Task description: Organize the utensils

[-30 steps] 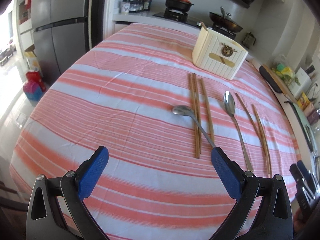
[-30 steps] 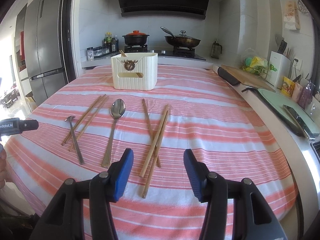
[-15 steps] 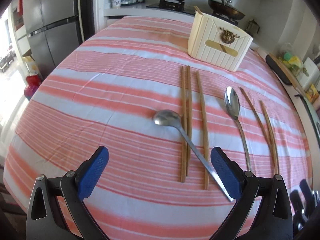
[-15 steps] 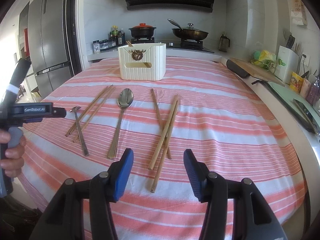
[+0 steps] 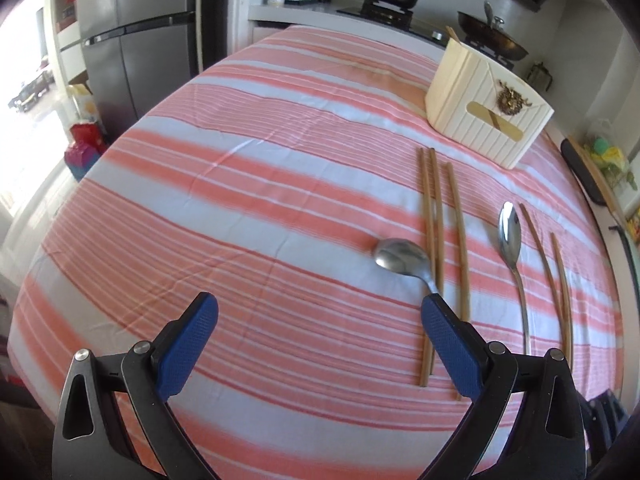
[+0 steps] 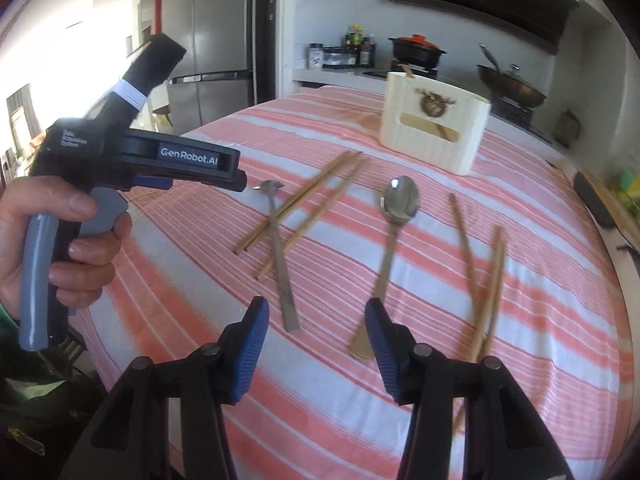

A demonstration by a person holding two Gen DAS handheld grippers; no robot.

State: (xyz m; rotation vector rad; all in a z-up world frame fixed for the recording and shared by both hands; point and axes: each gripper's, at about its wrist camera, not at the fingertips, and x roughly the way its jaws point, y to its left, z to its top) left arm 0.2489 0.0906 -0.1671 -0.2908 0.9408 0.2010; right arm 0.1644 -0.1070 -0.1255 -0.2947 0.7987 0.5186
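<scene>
- Two spoons and six chopsticks lay loose on the striped tablecloth [image 5: 240, 200]; none of them had reached the cream utensil holder [image 5: 486, 120] at the far end, so nearly all of the sorting looked undone.
- One wooden stick poked from the top of the holder and showed through its front slot; it may have been put away already, though that was only a guess.
- The short spoon [image 5: 402, 258] lay nearest the left side, its handle crossing a group of three chopsticks [image 5: 438, 240].
- The long spoon [image 6: 394, 232] lay on its own to the right of them, bowl toward the holder.
- Three further chopsticks [image 6: 486, 280] lay beyond it, two of them close together and partly overlapping.
- The left gripper [image 5: 318, 346] hung over the near cloth with its blue fingers spread wide and nothing between them; the short spoon's handle ran behind its right finger.
- The right gripper [image 6: 316, 346] had just been narrowing its jaws, yet the fingers stayed well apart and pinched nothing; the long spoon's handle end lay just at its right finger.
- Left to do, by my reckoning: every spoon and chopstick still needed lifting into the holder, probably starting with one of the spoons.
</scene>
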